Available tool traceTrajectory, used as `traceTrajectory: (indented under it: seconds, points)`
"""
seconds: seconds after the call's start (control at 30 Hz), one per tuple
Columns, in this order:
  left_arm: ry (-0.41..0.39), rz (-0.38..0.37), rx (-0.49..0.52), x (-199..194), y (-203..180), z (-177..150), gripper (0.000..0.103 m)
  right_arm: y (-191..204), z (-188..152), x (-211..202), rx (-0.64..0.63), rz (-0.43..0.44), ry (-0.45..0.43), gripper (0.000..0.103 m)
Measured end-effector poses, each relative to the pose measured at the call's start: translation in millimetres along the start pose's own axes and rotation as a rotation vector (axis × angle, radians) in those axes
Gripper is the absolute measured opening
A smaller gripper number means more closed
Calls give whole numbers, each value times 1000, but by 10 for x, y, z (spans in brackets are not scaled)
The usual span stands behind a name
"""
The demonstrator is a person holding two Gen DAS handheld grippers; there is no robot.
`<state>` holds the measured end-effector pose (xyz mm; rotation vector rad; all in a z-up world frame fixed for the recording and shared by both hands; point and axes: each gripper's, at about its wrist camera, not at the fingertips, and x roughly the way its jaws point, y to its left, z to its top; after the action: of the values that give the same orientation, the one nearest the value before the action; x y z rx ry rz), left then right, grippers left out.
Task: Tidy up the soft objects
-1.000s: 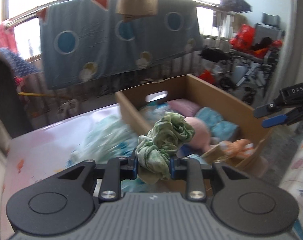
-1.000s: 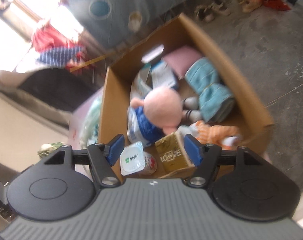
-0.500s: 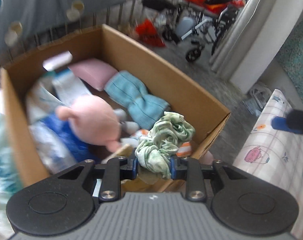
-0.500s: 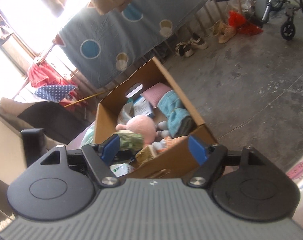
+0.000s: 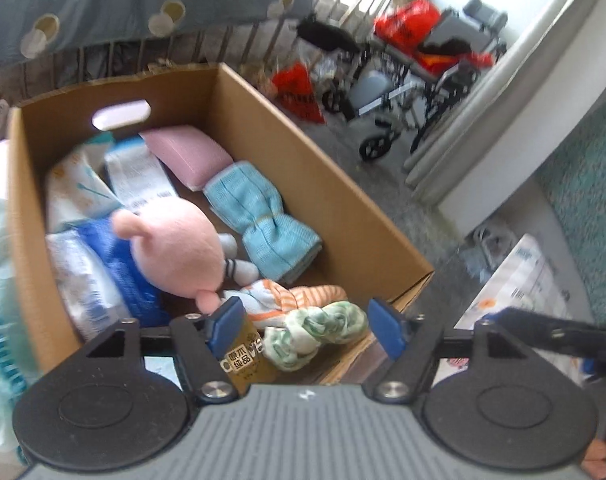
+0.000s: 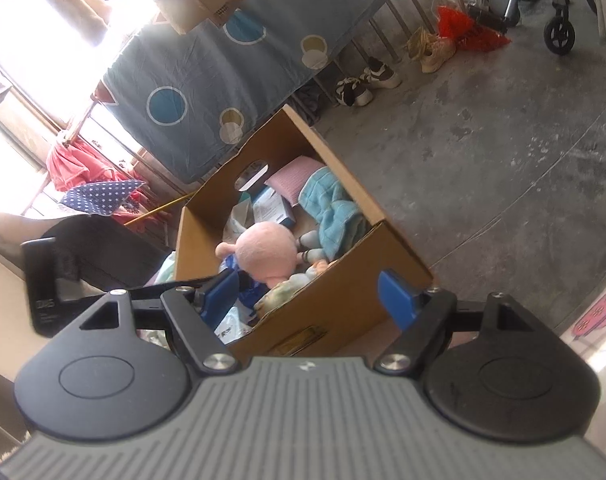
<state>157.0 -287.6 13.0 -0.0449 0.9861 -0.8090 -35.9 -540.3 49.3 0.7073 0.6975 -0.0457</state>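
Observation:
A cardboard box [image 5: 335,184] holds soft things: a pink plush doll [image 5: 175,252], a folded teal towel [image 5: 263,224], a pink cushion [image 5: 191,156] and an orange striped cloth [image 5: 303,294]. A green-and-white knotted cloth [image 5: 319,332] lies at the box's near corner, free between the spread fingers of my left gripper [image 5: 305,328], which is open above it. My right gripper [image 6: 309,300] is open and empty, held back over the box's near side [image 6: 335,304]. The doll [image 6: 267,252] and towel [image 6: 335,212] also show in the right wrist view.
A blue sheet with circles [image 6: 231,64] hangs on a rail behind the box. Shoes [image 6: 367,80] sit on the concrete floor. A wheelchair [image 5: 415,92] and red bags [image 5: 299,92] stand at the right. A patterned mat [image 5: 519,292] lies near the box.
My left gripper has opened and let go of the green cloth, which now lies in the box's near corner. My right gripper stayed open and drew back a little.

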Motion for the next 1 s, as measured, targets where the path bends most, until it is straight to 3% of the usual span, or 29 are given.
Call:
traceTrajectory:
  seconds: [0.17,0.33,0.43,0.63,0.83,1.0]
  points:
    - [-117,78,-9,-565,102,-199,90,199,-145,62,-54,-18,-10,83]
    - [-224,387,14,-1046,150,-525,102,421,-340,119,-125,-48,-13,93]
    - [-227,490,-13,-1172,181,-726,103,593,-451,220,-193,-81,8,102]
    - [-198,648,-80,-1253,265,-1023,103,931,-639,445,-375,-165,68,102]
    - [-131,652,-87,-1284,337,-1098,103,1125,-706,595,-440,-162,98,102]
    - [-134,641,-101,-1273,310,-1144,103,1245,-732,663,-479,-155,111,102]
